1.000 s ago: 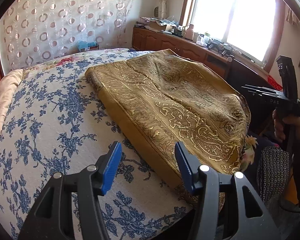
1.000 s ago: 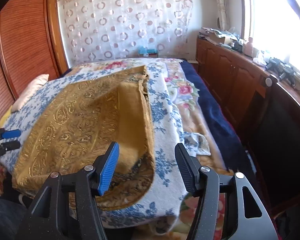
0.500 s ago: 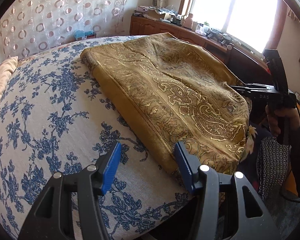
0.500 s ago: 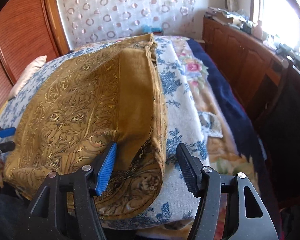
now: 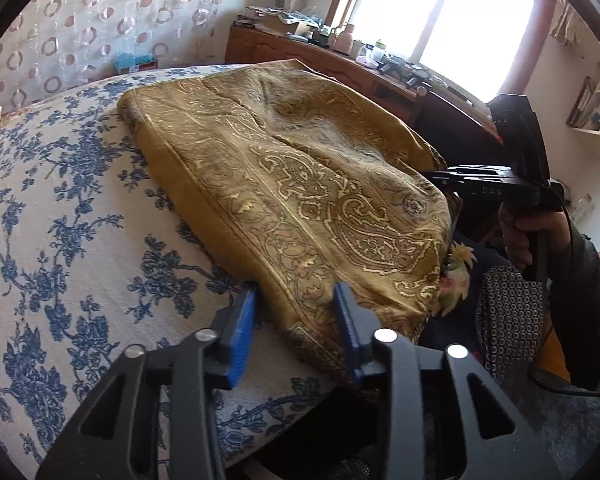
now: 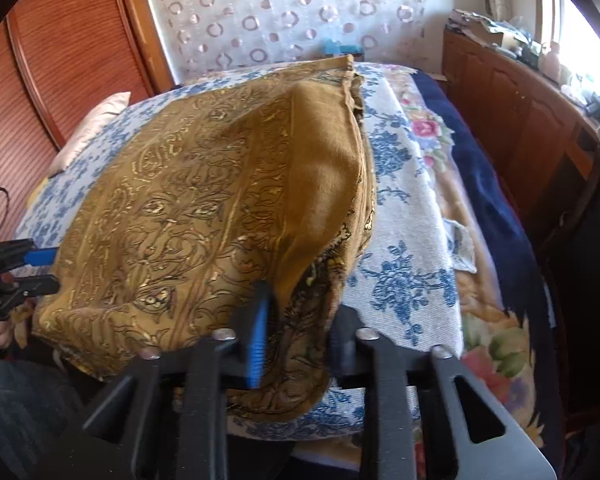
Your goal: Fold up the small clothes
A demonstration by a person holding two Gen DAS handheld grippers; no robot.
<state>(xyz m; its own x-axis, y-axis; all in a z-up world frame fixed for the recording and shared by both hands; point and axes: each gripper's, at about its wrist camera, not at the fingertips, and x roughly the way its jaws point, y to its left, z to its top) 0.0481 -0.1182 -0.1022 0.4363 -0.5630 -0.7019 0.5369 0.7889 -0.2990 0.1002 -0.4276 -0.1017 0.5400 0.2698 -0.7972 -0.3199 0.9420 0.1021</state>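
A golden paisley cloth (image 5: 300, 184) is laid folded on a bed under a blue-flowered bedspread (image 5: 68, 208), its near edge hanging slightly over the bed's front edge, within reach of both tools. The left tool (image 5: 296, 312) is set over the cloth's near left corner; its jaws have just been closing, and the corner's hem is seen between the blue pads (image 5: 242, 332), which appear to pinch it, though firm contact on both sides cannot be confirmed. The right tool (image 6: 300, 320) is placed at the near right corner, where the cloth's layers gape open; its jaws have likewise just been closing, and the bunched layers are gripped between the fingers (image 6: 258, 340), the gap now narrow. From the left wrist view, the right tool is seen held by a hand (image 5: 524, 232) beside the cloth's far side. The two near corners are judged to be taken together so that the near edge can be lifted evenly and carried toward the far edge for another fold. A pillow (image 6: 96, 128) is noted at the head of the bed, well apart from the cloth. Slippage of an inner layer at the open right corner is judged the main risk.
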